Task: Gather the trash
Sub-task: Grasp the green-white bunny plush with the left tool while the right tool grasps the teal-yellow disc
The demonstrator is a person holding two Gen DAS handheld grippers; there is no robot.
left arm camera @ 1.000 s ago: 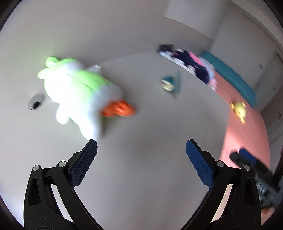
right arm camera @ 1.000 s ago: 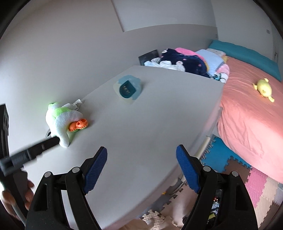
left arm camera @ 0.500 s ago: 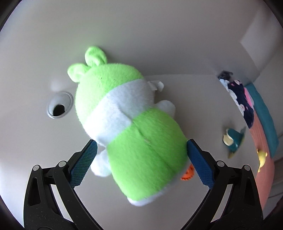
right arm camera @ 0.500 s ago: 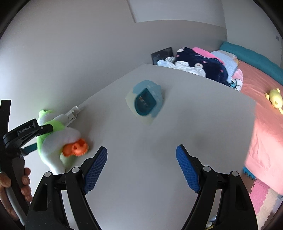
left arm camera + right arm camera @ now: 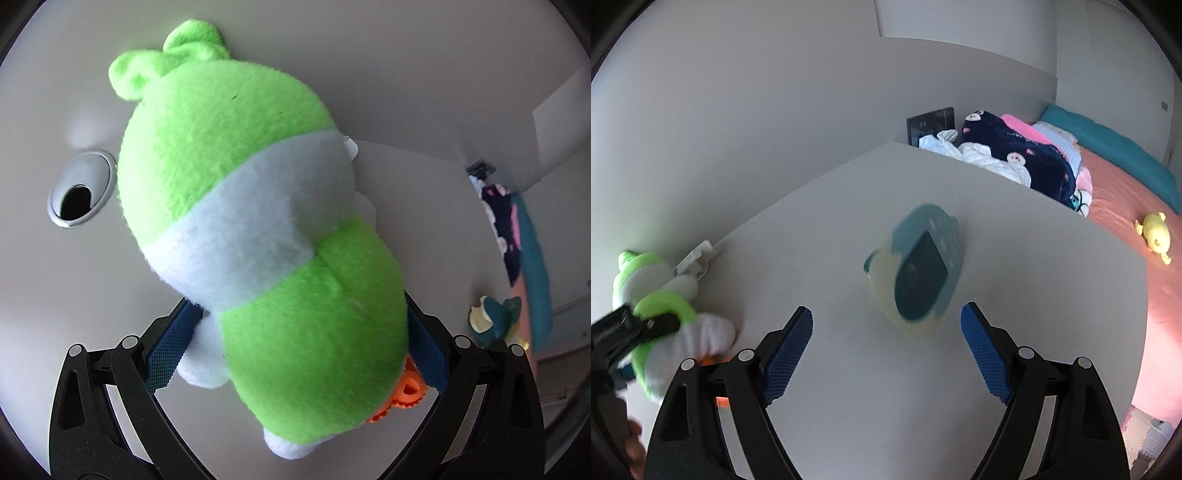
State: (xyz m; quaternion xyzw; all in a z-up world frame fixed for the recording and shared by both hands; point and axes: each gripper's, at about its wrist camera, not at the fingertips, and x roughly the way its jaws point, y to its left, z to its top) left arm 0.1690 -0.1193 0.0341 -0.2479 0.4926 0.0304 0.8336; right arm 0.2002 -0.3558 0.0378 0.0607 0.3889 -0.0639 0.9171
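Observation:
A green and white plush toy [image 5: 251,206] with orange feet lies on the white desk [image 5: 44,314]. My left gripper [image 5: 299,347] is open, with its blue pads on either side of the toy's lower body; whether they press it I cannot tell. The toy also shows at the left in the right wrist view [image 5: 665,310], with the left gripper on it. A teal and cream toy figure [image 5: 918,273] stands mid-desk, blurred. My right gripper [image 5: 886,350] is open and empty, just short of that figure.
A silver cable grommet [image 5: 79,194] sits in the desk left of the plush. A pile of clothes [image 5: 1008,155] lies past the desk's far end. A bed with a pink sheet [image 5: 1137,221] and a yellow toy [image 5: 1154,236] is on the right.
My left gripper has moved in over the plush toy, which now fills the space between its pads. My right gripper has moved closer to the teal figure.

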